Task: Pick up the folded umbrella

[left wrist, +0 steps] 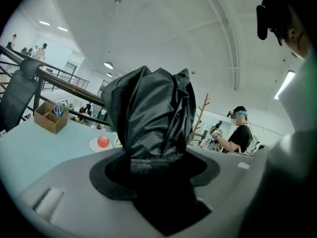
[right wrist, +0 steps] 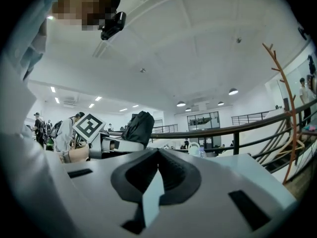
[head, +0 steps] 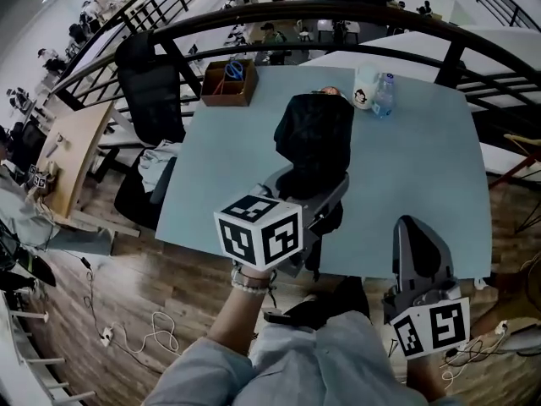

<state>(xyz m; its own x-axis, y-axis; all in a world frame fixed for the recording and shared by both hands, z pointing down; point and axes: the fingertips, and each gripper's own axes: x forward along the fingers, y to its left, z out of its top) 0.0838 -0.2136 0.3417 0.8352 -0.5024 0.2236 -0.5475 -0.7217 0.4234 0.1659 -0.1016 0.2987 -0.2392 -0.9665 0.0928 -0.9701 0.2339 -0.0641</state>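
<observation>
The umbrella (head: 314,134) is a black folded bundle, clamped at its near end by the left gripper (head: 325,194). In the left gripper view the fabric (left wrist: 153,113) fills the space between the jaws (left wrist: 156,157) and rises from them against the ceiling, so this gripper points upward. The right gripper view shows the umbrella (right wrist: 138,126) standing up out of the left gripper, above the line of the counter. It appears to be off the surface, though no view confirms this.

The right gripper (head: 414,227) is held low at the near edge of the counter (head: 423,167), well apart from the umbrella. Its jaws (right wrist: 158,152) are closed tip to tip, with nothing between them.

At the far edge of the counter stand a box (head: 228,83), a mug (head: 365,87) and a bottle (head: 385,94), all apart from the umbrella.

Step in hand: the grasp is made and the lift is under way or near complete.

Next move:
- Maintain clamping force. The loose fabric may slip or bunch in the jaws.
- Raise the umbrella until it is plainly clear of the counter.
- Keep the lift path away from the mug and bottle.
- The right gripper is not needed.
</observation>
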